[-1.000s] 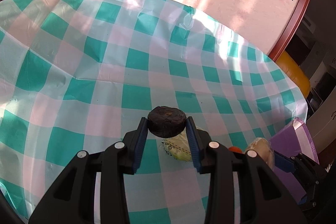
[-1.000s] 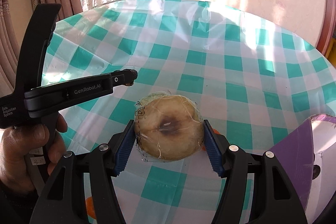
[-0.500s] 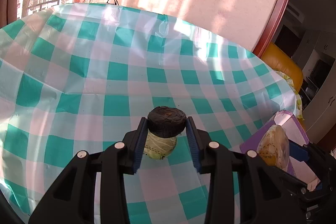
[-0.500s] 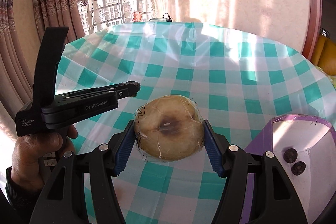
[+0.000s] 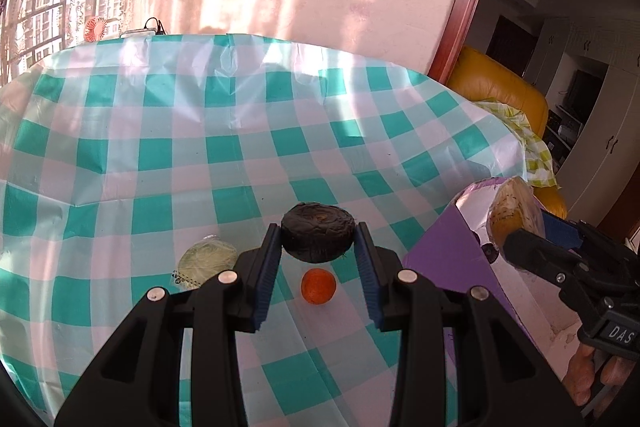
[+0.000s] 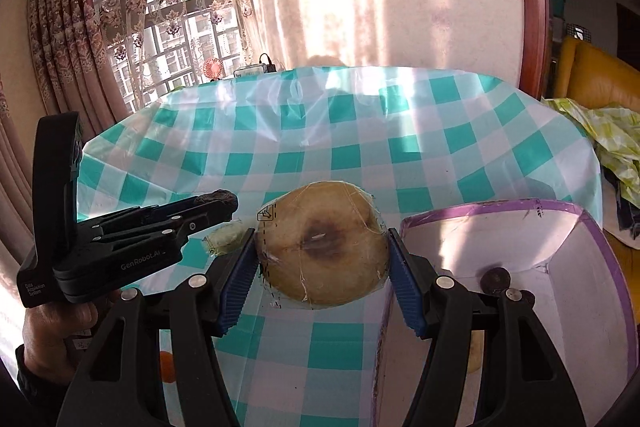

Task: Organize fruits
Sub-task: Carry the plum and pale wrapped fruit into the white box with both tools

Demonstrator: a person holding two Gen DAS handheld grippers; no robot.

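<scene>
My left gripper (image 5: 318,247) is shut on a dark, wrinkled round fruit (image 5: 318,237) and holds it above the checked table. Below it on the cloth lie a small orange fruit (image 5: 318,285) and a pale green wrapped fruit (image 5: 208,261). My right gripper (image 6: 322,263) is shut on a large tan wrapped fruit (image 6: 322,243) with a dark centre, held beside the rim of the purple box (image 6: 592,227). The box holds small dark fruits (image 6: 495,279). The right gripper also shows in the left wrist view (image 5: 516,223), over the box (image 5: 444,247).
The round table has a teal and white checked plastic cloth (image 5: 160,155). A yellow sofa (image 5: 500,91) with a green checked cloth stands past the table's right edge. A small fan (image 6: 213,69) and a charger sit at the far edge by the window.
Both grippers have risen and swung right with their fruits. The right gripper now holds the tan fruit by the purple box's rim. The orange fruit has come into view under the left gripper.
</scene>
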